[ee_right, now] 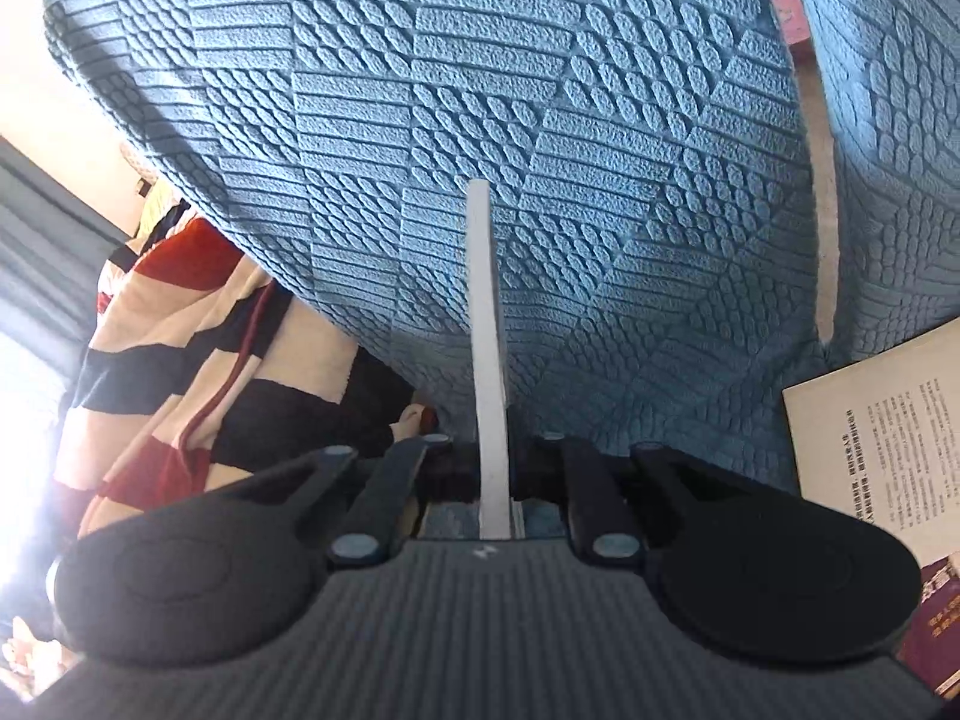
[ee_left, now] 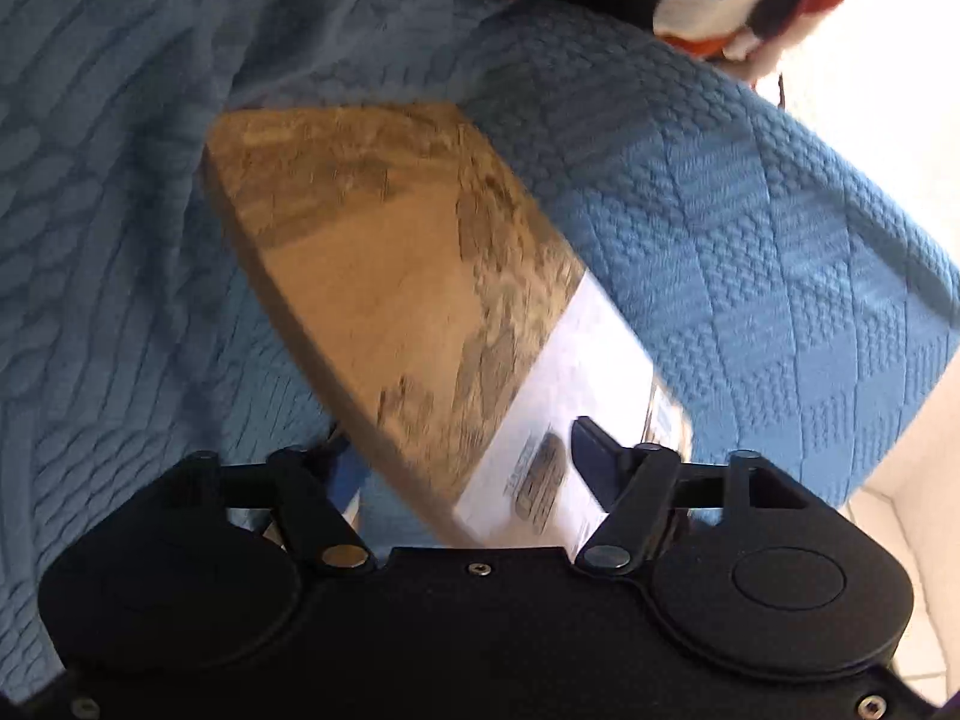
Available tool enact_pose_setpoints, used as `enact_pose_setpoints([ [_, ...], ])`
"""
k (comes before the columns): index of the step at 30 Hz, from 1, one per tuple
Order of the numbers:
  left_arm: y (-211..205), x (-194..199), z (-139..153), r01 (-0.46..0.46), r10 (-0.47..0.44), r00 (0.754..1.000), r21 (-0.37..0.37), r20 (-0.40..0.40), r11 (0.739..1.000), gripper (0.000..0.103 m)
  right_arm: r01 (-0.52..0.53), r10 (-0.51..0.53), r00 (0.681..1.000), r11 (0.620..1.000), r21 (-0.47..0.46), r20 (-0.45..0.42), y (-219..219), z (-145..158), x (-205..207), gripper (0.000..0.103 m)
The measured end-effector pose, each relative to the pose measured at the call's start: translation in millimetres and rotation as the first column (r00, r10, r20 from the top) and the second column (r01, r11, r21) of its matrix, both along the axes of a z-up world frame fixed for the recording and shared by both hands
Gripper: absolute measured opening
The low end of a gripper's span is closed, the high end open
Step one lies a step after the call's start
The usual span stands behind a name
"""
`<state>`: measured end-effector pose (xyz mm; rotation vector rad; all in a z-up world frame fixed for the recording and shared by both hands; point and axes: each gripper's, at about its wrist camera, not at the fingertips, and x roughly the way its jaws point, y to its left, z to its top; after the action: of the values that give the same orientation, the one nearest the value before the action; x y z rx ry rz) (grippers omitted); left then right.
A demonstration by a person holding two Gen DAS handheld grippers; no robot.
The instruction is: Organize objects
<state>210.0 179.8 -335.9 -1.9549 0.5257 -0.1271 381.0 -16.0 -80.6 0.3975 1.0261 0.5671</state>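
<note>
1. The brown-and-white book (ee_left: 390, 276) lies slantwise across the left gripper (ee_left: 456, 450), over the blue textured cover (ee_left: 720, 210). Its white end is nearest the tool and its brown end points away.
2. Left tongs: one finger (ee_left: 591, 456) shows against the book's white face, and the other is hidden behind the book. The picture is blurred, so I cannot tell whether the pads are pressing on it or merely stand either side.
3. Right tongs: the right gripper (ee_right: 492, 456) is closed on a thin white item (ee_right: 483, 300), seen edge-on and standing upright between the pads, above the same blue cover.
4. Judgement: the step in hand is setting the book down in order. I would confirm a firm hold before moving it further, since a slanted, heavy book can pivot out.
5. I would level the book, lower it flat onto the cover and release only once it is supported.
6. The right hand should stay put: a printed page (ee_right: 882, 432) lies just beside it, and a striped garment (ee_right: 180, 348) hangs on the other side.
</note>
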Motion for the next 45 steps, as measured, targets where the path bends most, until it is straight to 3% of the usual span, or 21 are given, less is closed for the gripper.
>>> enact_pose_setpoints([
  [3,6.0,2.1,7.3,-0.004,0.006,1.000,0.059,-0.030,0.998,0.040,-0.027,0.029,0.998,0.999,-0.036,0.055,-1.6,6.4,-6.0,0.010],
  [7,18.5,6.0,28.6,0.036,-0.031,0.999,0.185,-0.029,0.982,0.028,-0.056,0.066,0.989,0.995,-0.079,0.131,-8.7,16.4,-21.3,0.010],
  [11,28.3,2.7,48.8,0.054,-0.057,0.998,0.241,0.006,0.969,0.016,-0.055,0.071,0.981,0.994,-0.091,0.182,-25.6,24.9,-44.6,0.011],
  [13,32.9,0.6,63.2,0.068,-0.079,0.997,0.304,0.025,0.950,0.016,-0.057,0.073,0.978,0.995,-0.087,0.196,-34.1,28.2,-58.3,0.012],
  [17,34.6,-3.2,91.3,0.121,-0.153,0.988,0.446,0.037,0.887,0.016,-0.046,0.061,0.973,0.996,-0.071,0.224,-49.3,32.1,-90.0,0.014],
  [24,27.0,-19.9,116.7,0.167,-0.219,0.976,0.600,0.015,0.783,0.016,-0.008,0.019,0.970,0.999,-0.044,0.244,-67.3,22.3,-140.6,0.016],
  [28,22.0,-28.2,119.2,0.204,-0.245,0.969,0.643,-0.027,0.738,0.015,0.014,-0.009,0.972,1.000,-0.018,0.235,-73.1,5.0,-165.0,0.017],
  [34,14.9,-33.6,114.5,0.286,-0.271,0.953,0.691,-0.135,0.664,0.014,0.035,-0.021,0.969,0.998,-0.053,0.247,-69.9,-23.8,-201.5,0.020],
  [41,6.7,-31.8,100.7,0.425,-0.287,0.905,0.701,-0.313,0.573,0.011,0.012,-0.008,0.986,1.000,-0.019,0.164,-70.0,-64.1,-218.5,0.023],
  [43,5.7,-33.2,98.9,0.438,-0.287,0.899,0.704,-0.331,0.559,0.011,0.006,-0.003,0.986,1.000,-0.017,0.168,-67.9,-67.9,-224.6,0.023],
  [45,6.5,-33.5,96.0,0.447,-0.284,0.894,0.695,-0.346,0.562,0.011,-0.005,0.006,0.988,1.000,-0.010,0.155,-65.4,-70.8,-227.2,0.023],
])
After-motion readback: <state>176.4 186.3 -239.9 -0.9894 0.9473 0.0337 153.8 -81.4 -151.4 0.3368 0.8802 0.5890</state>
